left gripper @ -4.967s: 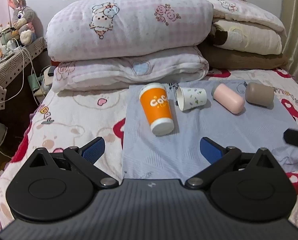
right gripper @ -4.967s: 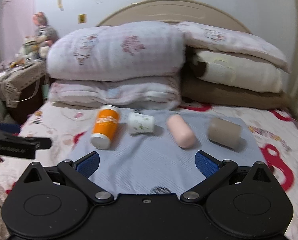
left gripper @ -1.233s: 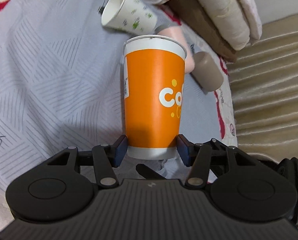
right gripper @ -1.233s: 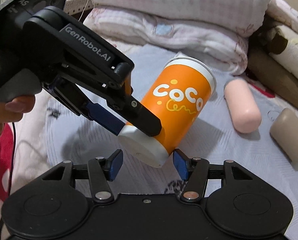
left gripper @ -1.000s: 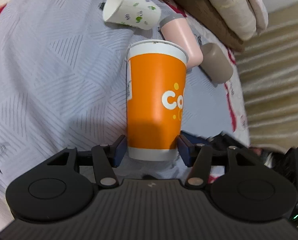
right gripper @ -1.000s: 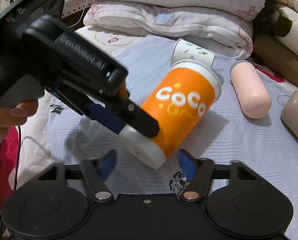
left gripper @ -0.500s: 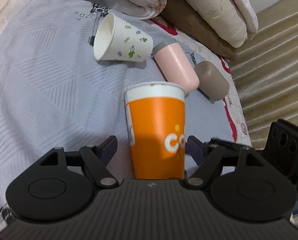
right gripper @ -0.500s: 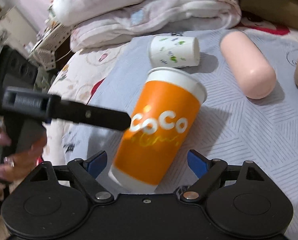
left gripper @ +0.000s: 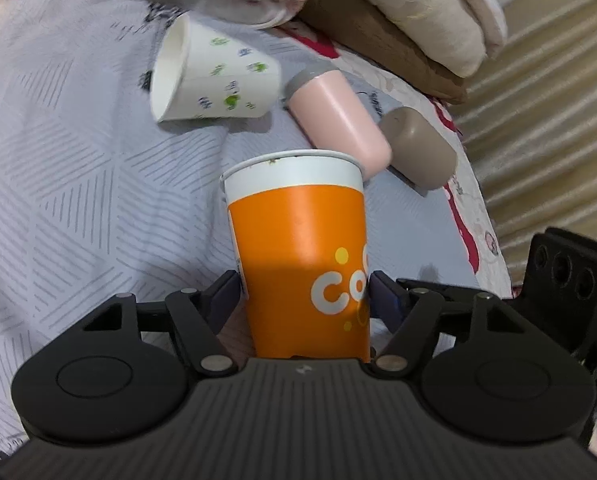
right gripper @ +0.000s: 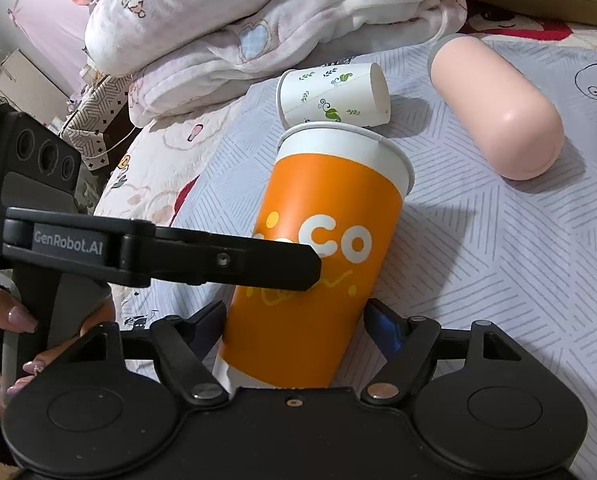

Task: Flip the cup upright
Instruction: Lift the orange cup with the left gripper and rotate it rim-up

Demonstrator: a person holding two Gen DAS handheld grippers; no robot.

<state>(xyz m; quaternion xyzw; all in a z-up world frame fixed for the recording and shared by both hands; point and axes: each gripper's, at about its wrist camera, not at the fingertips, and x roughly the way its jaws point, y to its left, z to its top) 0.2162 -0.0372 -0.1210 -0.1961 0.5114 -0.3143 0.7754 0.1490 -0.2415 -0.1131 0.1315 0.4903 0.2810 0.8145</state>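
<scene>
The orange cup (left gripper: 302,256) with a white rim stands mouth up, leaning a little, on the grey cloth (left gripper: 58,184). My left gripper (left gripper: 304,300) has both blue pads pressed on its lower body. In the right wrist view the cup (right gripper: 322,264) leans right, and my right gripper (right gripper: 294,332) is around its base with both pads close to or touching the sides. The left gripper's finger (right gripper: 234,260) crosses in front of the cup.
A small white leaf-print paper cup (left gripper: 210,76) lies on its side behind the orange cup, also in the right wrist view (right gripper: 334,92). A pink capsule-shaped cup (right gripper: 494,108) and a brown cup (left gripper: 418,152) lie further right. Pillows (right gripper: 258,20) are stacked behind.
Both grippers, open half a second ago, have closed in on the orange cup. The cup has come closer to both cameras and stands more upright.
</scene>
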